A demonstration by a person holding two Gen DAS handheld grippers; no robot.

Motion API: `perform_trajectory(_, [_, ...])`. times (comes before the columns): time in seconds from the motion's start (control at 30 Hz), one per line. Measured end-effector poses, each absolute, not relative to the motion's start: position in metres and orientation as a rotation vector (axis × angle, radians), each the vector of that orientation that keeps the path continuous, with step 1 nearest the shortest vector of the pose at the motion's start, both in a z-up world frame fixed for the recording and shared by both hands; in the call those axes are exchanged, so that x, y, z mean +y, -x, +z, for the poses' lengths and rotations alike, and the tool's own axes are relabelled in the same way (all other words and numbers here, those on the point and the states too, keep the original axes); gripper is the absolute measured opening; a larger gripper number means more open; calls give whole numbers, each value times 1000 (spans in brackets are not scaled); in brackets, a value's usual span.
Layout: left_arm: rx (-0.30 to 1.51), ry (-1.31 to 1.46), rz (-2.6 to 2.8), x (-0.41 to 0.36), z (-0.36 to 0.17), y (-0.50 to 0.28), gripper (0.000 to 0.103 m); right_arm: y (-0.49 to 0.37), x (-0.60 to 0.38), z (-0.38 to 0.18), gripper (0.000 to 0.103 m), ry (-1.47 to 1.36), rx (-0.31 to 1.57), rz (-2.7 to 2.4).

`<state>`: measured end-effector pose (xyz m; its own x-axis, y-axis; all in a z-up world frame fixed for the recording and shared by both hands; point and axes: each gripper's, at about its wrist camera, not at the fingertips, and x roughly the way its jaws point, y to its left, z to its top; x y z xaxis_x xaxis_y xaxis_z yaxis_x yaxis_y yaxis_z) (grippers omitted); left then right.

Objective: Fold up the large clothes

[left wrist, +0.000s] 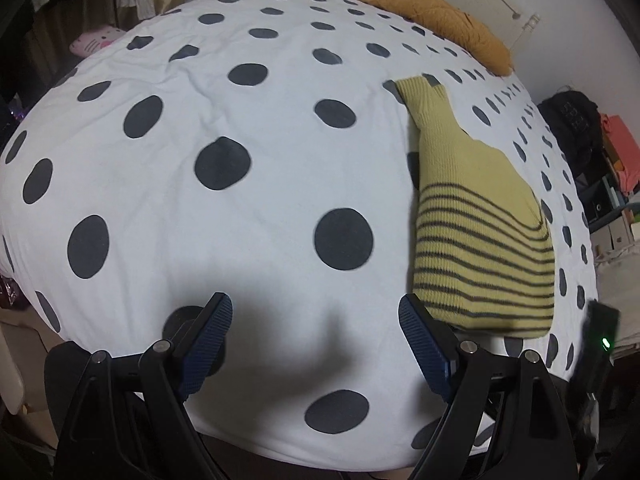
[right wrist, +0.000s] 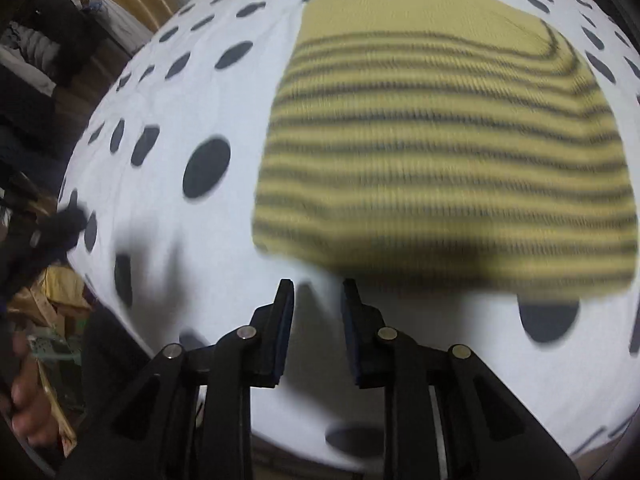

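Note:
A yellow knit sweater with dark stripes [left wrist: 476, 224] lies folded on the white bed cover with grey dots [left wrist: 240, 184], at the right of the left wrist view. It fills the upper right of the right wrist view [right wrist: 440, 140], blurred. My left gripper [left wrist: 316, 320] is open and empty above the cover, its right finger beside the sweater's near left corner. My right gripper [right wrist: 318, 292] is partly open and empty, just short of the sweater's near edge.
An orange-brown garment [left wrist: 432, 16] lies at the far edge of the bed. A pink plush toy [left wrist: 96, 40] sits at the far left. Shelves with bags and boxes [left wrist: 600, 168] stand right of the bed. Clutter lies on the floor at the left [right wrist: 52, 288].

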<state>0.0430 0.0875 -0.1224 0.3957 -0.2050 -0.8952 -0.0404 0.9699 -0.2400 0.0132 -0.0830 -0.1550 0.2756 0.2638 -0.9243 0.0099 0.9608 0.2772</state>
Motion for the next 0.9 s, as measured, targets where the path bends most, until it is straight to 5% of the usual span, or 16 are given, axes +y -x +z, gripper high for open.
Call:
perform_trajectory(0.13, [1163, 160, -137, 54, -101, -36, 86, 23, -112, -103, 30, -250, 1186, 46])
perform_trajectory(0.2, [1165, 89, -141, 34, -89, -32, 86, 27, -123, -80, 52, -242, 1172, -38])
perform_trajectory(0.27, [1154, 46, -166, 14, -74, -26, 86, 31, -136, -58, 63, -234, 1161, -110])
perform_trajectory(0.53, [1079, -65, -226, -38, -18, -4, 86, 46, -159, 4, 71, -240, 1089, -210])
perform_trajectory(0.9, [1055, -70, -214, -42, 7, 10, 86, 50, -159, 15, 74, -212, 1095, -278])
